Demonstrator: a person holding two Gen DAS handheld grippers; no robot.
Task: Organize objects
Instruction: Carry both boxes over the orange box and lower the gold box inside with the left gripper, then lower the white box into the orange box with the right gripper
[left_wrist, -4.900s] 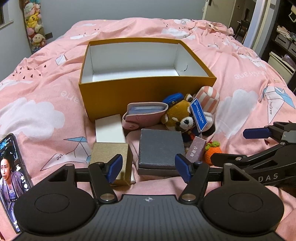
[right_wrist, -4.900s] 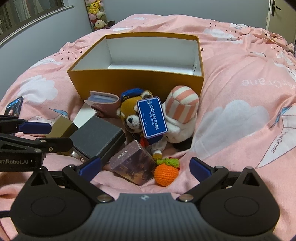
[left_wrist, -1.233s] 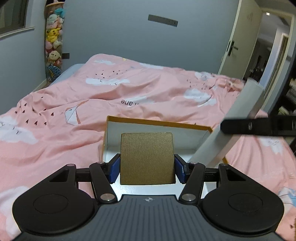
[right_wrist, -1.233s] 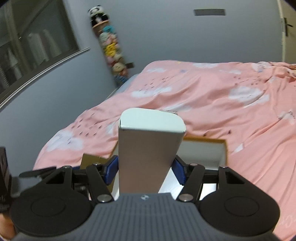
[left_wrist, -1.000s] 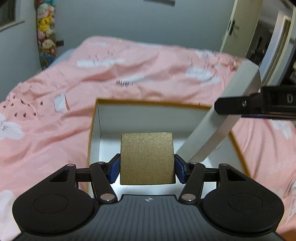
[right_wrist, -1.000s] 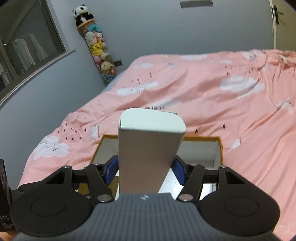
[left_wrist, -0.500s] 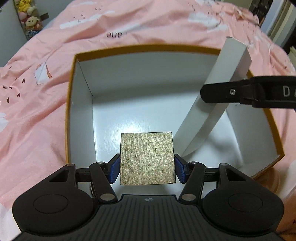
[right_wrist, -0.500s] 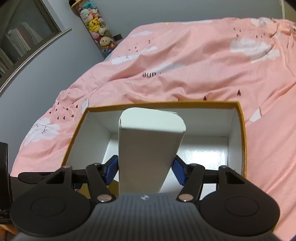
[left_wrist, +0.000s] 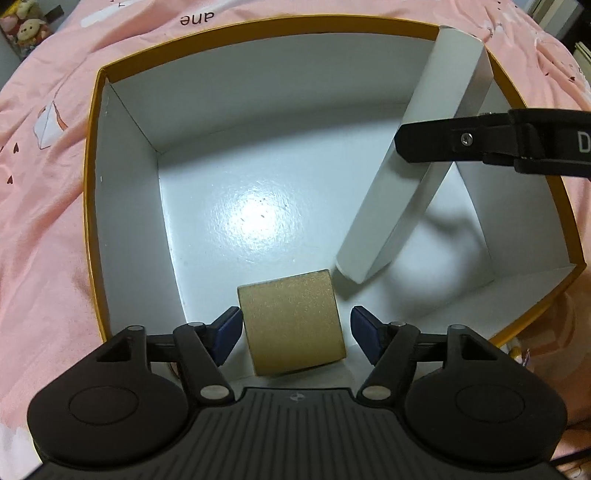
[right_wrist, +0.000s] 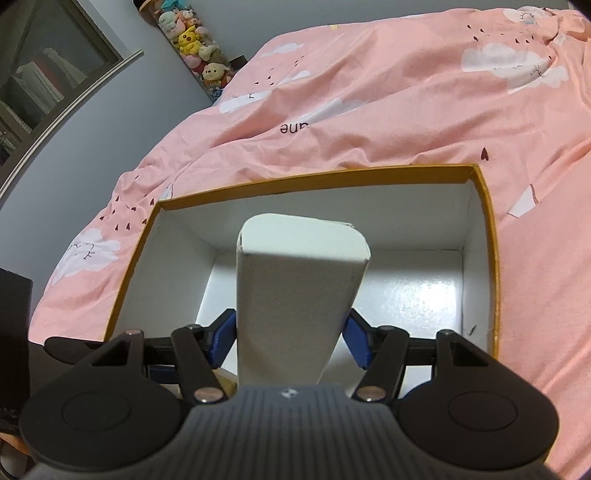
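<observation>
A large yellow box (left_wrist: 92, 206) with a white inside lies open on the pink bed. My left gripper (left_wrist: 293, 334) is open over its near left part; a small gold box (left_wrist: 291, 321) sits tilted between the fingers, with a gap on the right side. My right gripper (right_wrist: 291, 338) is shut on a tall white box (right_wrist: 295, 295) and holds it slanted inside the yellow box (right_wrist: 487, 258). The white box also shows in the left wrist view (left_wrist: 413, 177), its lower end near the box floor, close to the gold box.
The pink bedspread (right_wrist: 369, 110) surrounds the yellow box on all sides. A column of plush toys (right_wrist: 195, 40) stands by the grey wall at the far left. A dark window (right_wrist: 37, 85) is at the left.
My left gripper has opened and the gold box now sits loose and tilted between its fingers. Both grippers have lowered further into the yellow box. The white box has come nearer the floor.
</observation>
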